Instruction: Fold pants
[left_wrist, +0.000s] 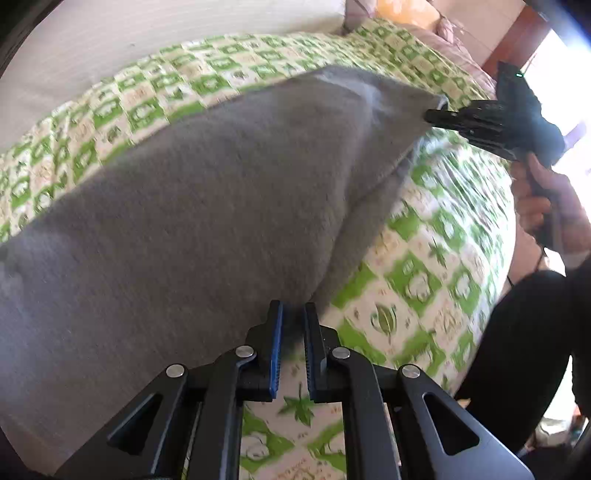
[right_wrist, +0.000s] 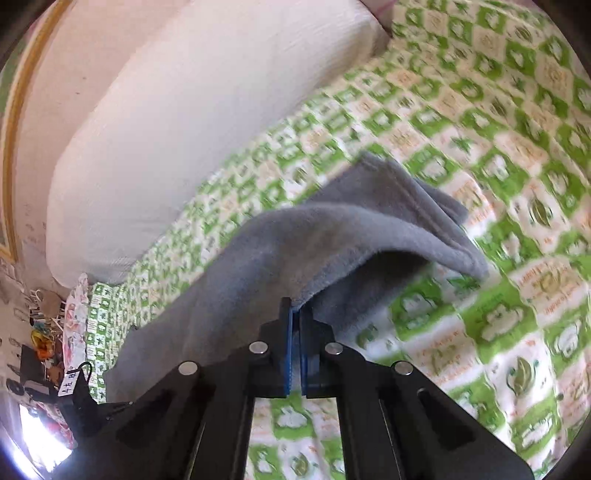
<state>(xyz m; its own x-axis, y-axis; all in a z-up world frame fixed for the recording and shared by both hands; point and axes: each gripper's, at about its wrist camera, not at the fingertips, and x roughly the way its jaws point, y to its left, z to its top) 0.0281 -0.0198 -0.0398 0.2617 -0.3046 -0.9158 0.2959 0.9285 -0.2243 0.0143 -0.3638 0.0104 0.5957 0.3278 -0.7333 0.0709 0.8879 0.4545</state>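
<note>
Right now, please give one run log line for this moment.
step: folding | left gripper: shut on grey pants edge | right gripper: shut on grey pants corner | pants: lifted over green bedsheet

Home bedroom, bed with green patterned quilt (right_wrist: 480, 147), white pillow (right_wrist: 177, 122)

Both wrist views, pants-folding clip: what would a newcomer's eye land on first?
The grey fleece pants lifted across the middle, stretched between both grippers. The right gripper pinches one end at upper right; the left gripper grips an edge at bottom centre. Beneath lies the bright green-and-white patterned bedspread, with a white pillow at upper left.
</note>
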